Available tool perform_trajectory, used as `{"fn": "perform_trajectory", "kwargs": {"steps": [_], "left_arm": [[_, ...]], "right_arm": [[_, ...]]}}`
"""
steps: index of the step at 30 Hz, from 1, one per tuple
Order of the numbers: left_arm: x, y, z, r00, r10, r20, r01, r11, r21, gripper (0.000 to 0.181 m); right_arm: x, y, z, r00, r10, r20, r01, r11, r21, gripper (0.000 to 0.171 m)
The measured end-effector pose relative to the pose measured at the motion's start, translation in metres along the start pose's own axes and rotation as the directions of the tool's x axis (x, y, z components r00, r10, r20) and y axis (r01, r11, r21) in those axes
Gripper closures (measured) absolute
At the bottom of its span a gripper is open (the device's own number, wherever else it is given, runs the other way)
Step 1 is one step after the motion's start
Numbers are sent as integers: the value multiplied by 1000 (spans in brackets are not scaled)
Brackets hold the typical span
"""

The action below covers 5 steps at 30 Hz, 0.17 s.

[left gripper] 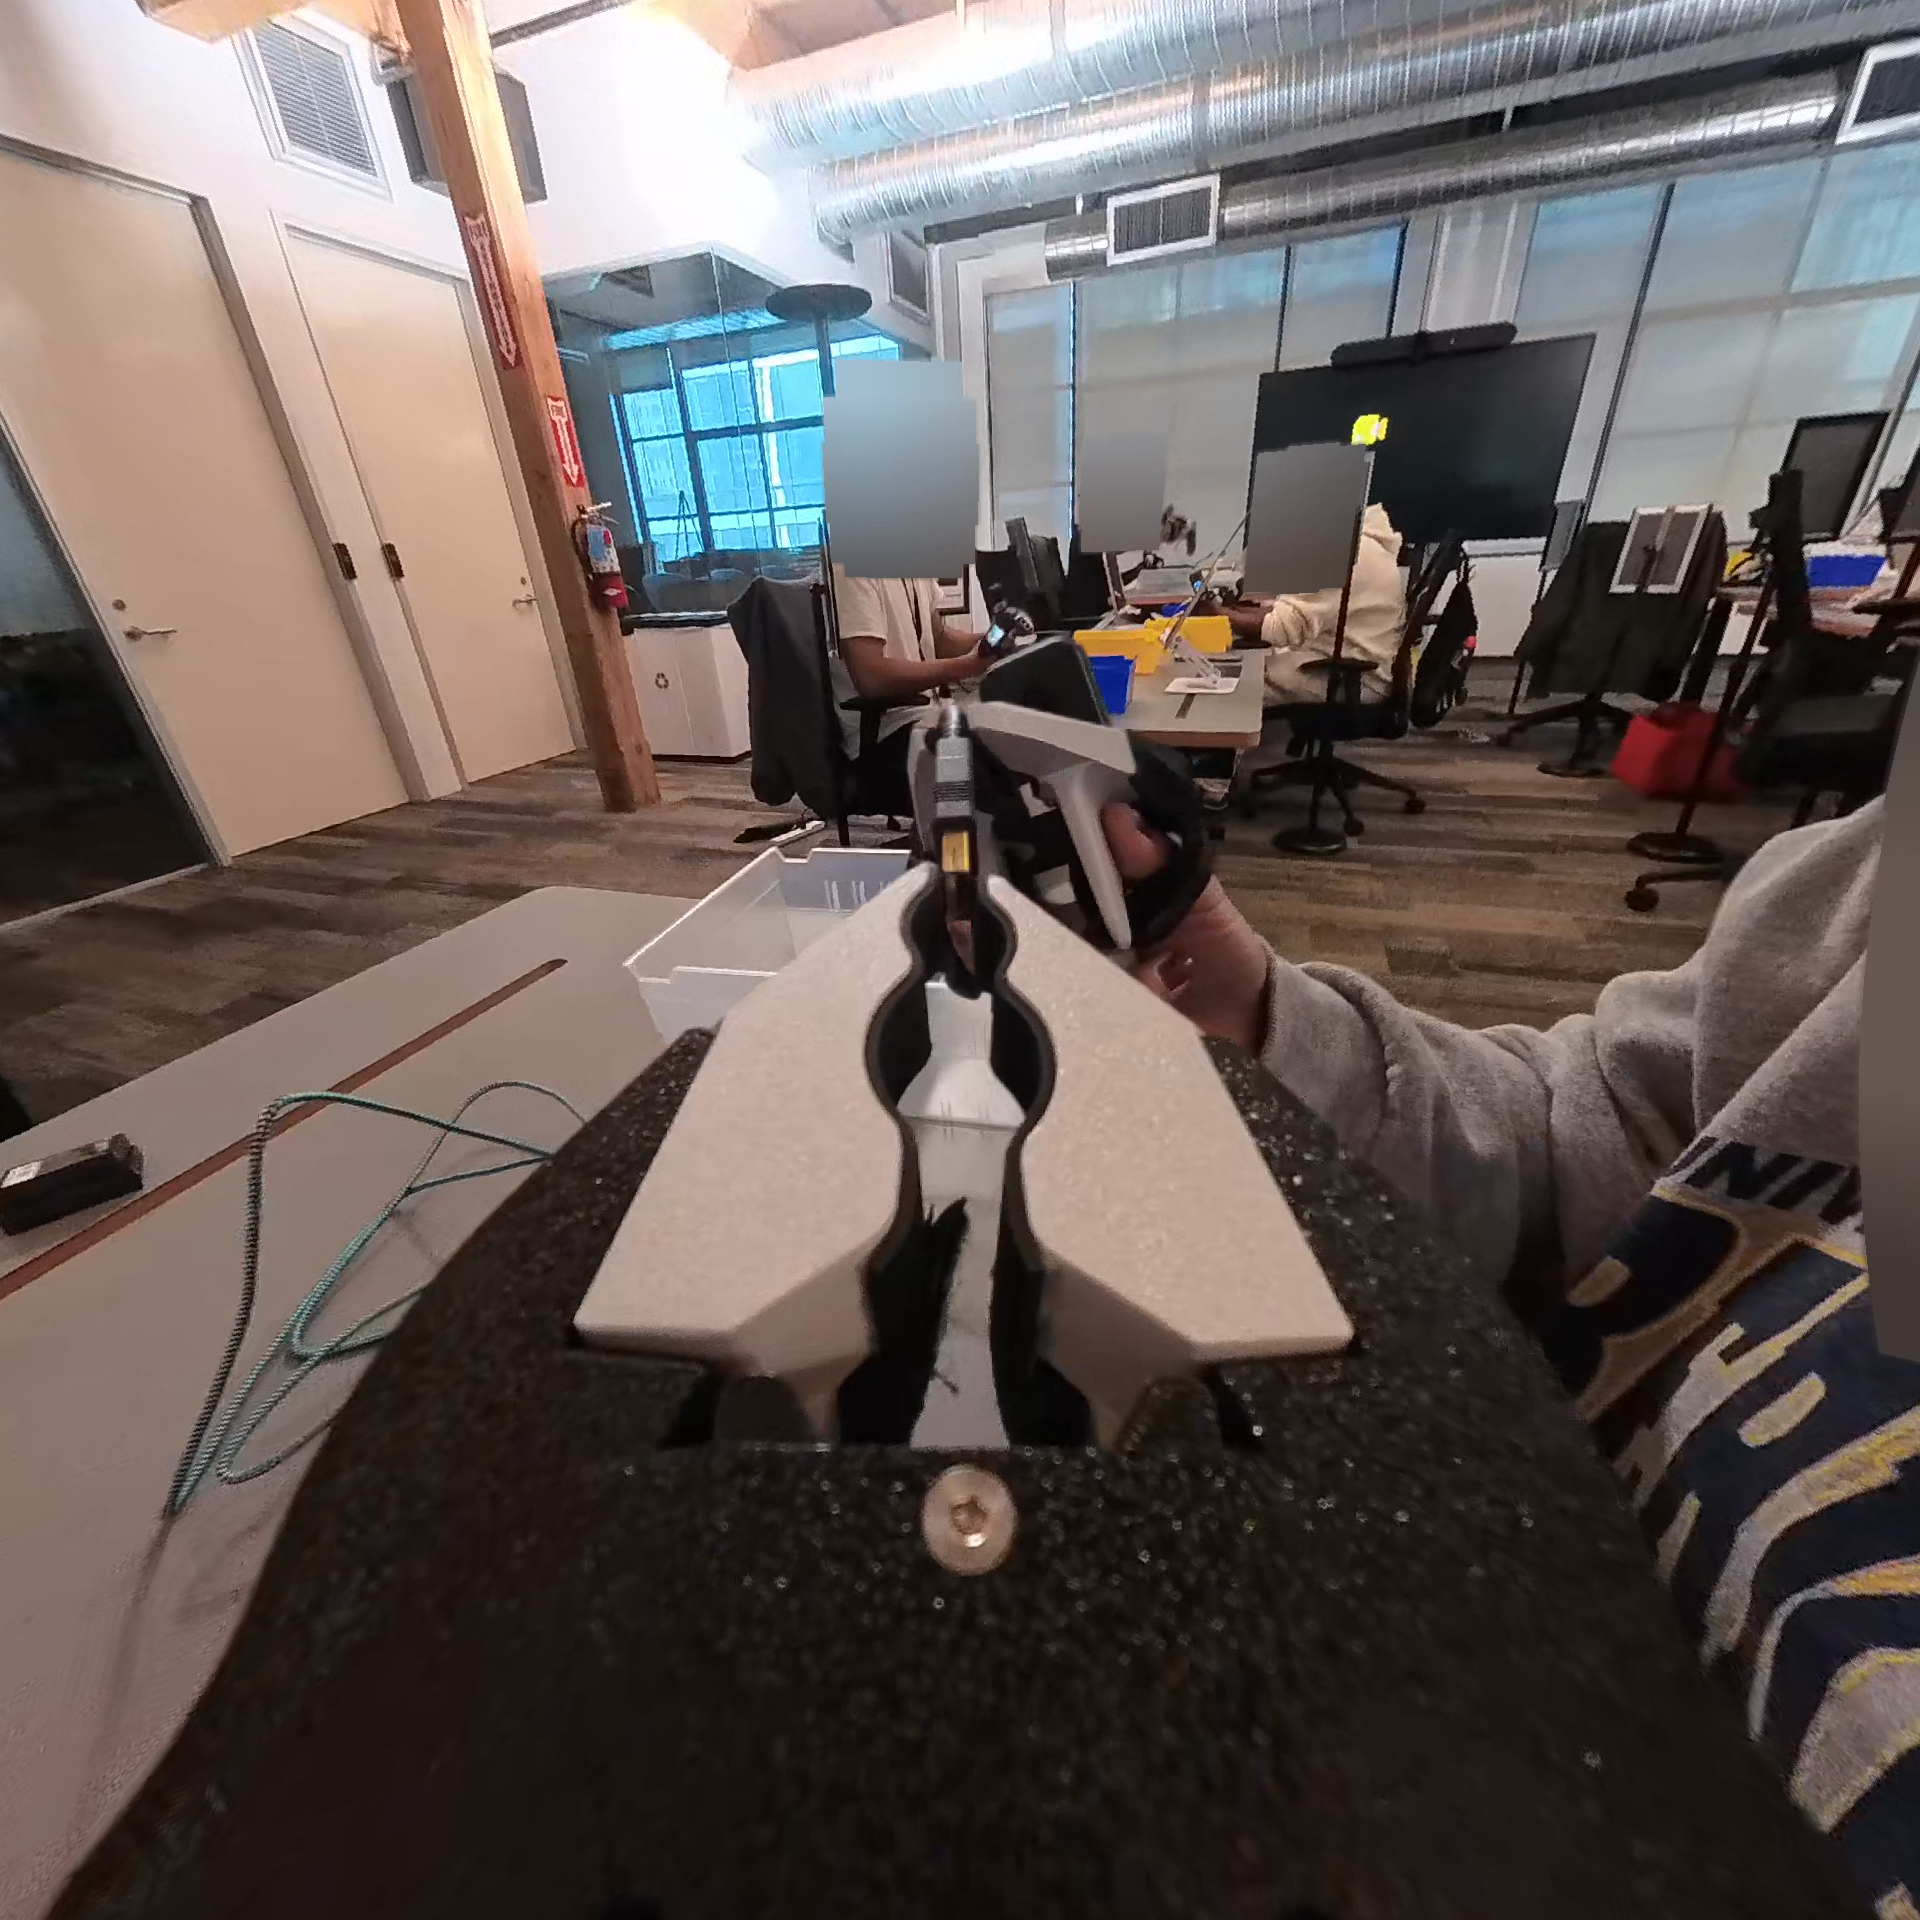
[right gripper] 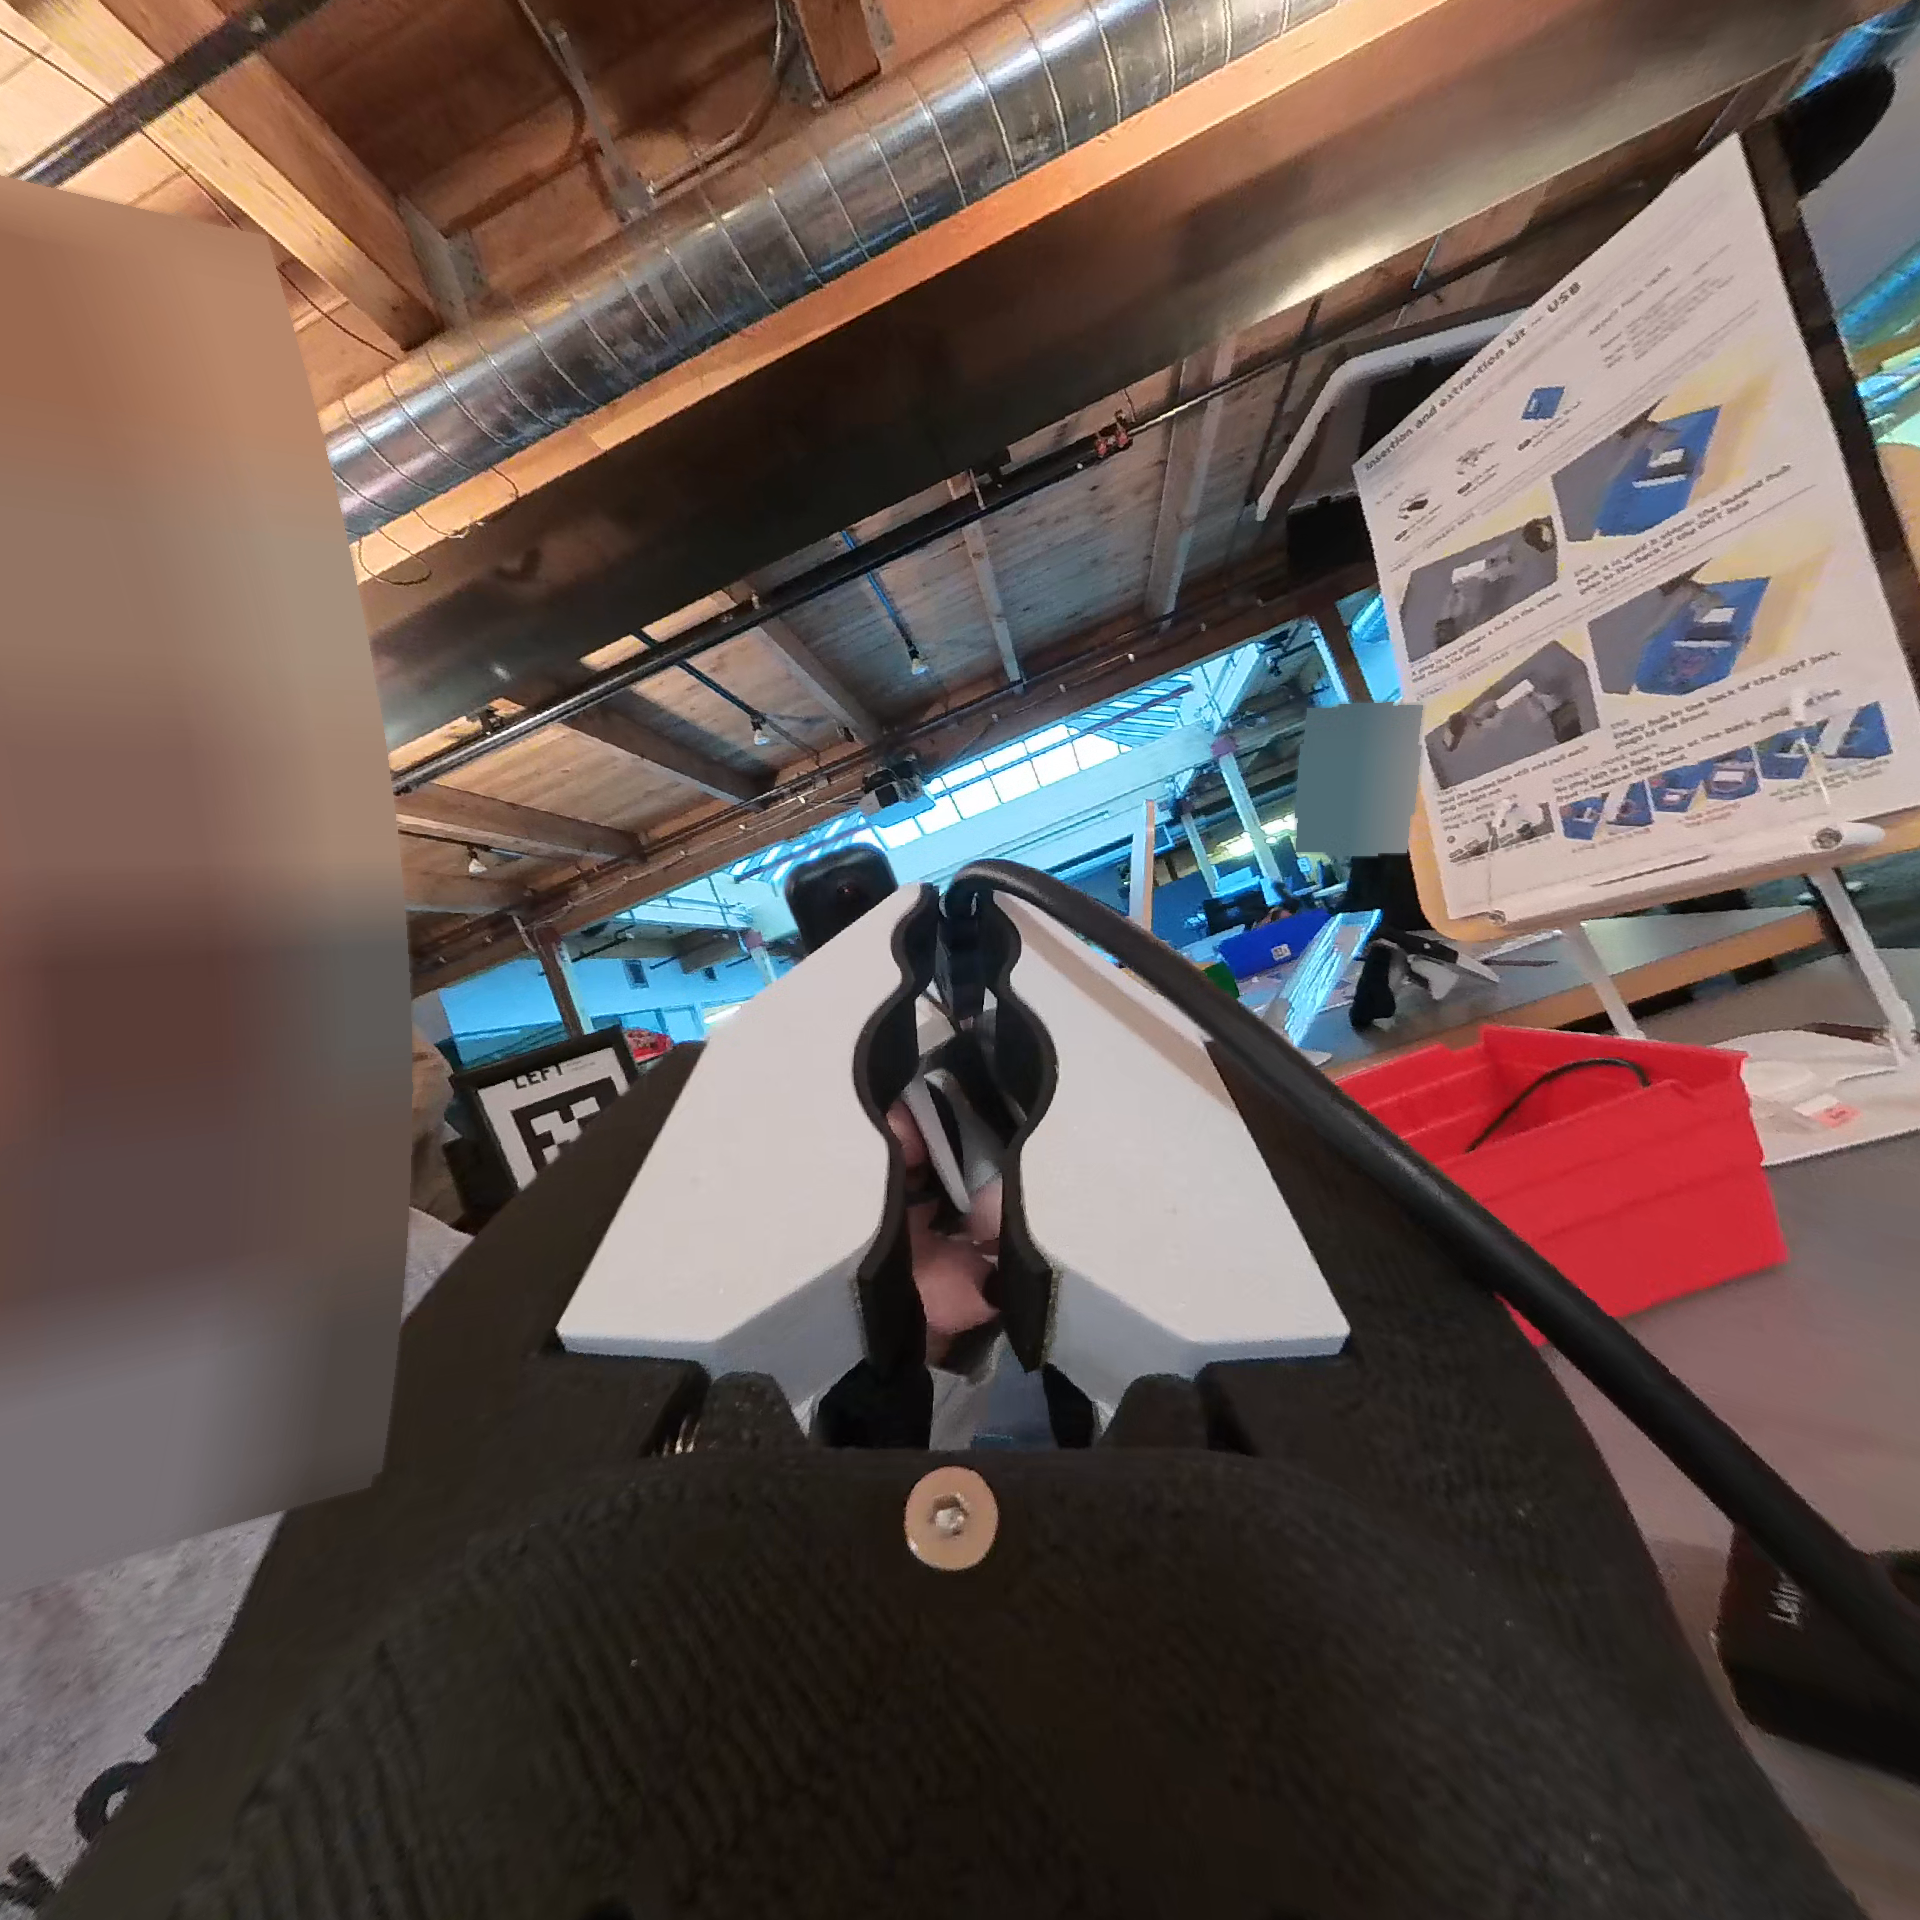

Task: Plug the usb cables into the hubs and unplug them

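The left gripper pinches something dark and narrow at frame centre, touching a USB plug with a yellow tip just above; the right gripper clamps the plug's black cable, which trails to the lower right. I judge this a mid-air plugging or unplugging, needing a straight, aligned push or pull. A red bin sits at right.

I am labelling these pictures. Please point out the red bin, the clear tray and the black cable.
red bin (right gripper: pixel 1621 1205): right wrist view, on its front wall.
clear tray (left gripper: pixel 717 951): left wrist view, on its near wall.
black cable (right gripper: pixel 1382 1148): right wrist view, on its middle stretch beside the right finger.
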State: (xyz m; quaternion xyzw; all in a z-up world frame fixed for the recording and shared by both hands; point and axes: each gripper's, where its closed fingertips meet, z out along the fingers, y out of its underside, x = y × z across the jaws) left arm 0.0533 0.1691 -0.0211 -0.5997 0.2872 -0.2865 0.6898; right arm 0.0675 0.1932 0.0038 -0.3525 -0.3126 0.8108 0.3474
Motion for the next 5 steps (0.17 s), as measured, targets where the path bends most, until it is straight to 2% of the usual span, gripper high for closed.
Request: {"fn": "perform_trajectory", "kwargs": {"steps": [2, 5], "left_arm": [[1, -1, 1, 1000, -2, 3, 2, 1000, 18, 180], [10, -9, 5, 996, 84, 8, -84, 994, 68, 178]], "right_arm": [[1, -1, -1, 1000, 21, 2, -21, 1000, 4, 166], [1, -5, -3, 982, 176, 71, -179, 983, 37, 166]]}}
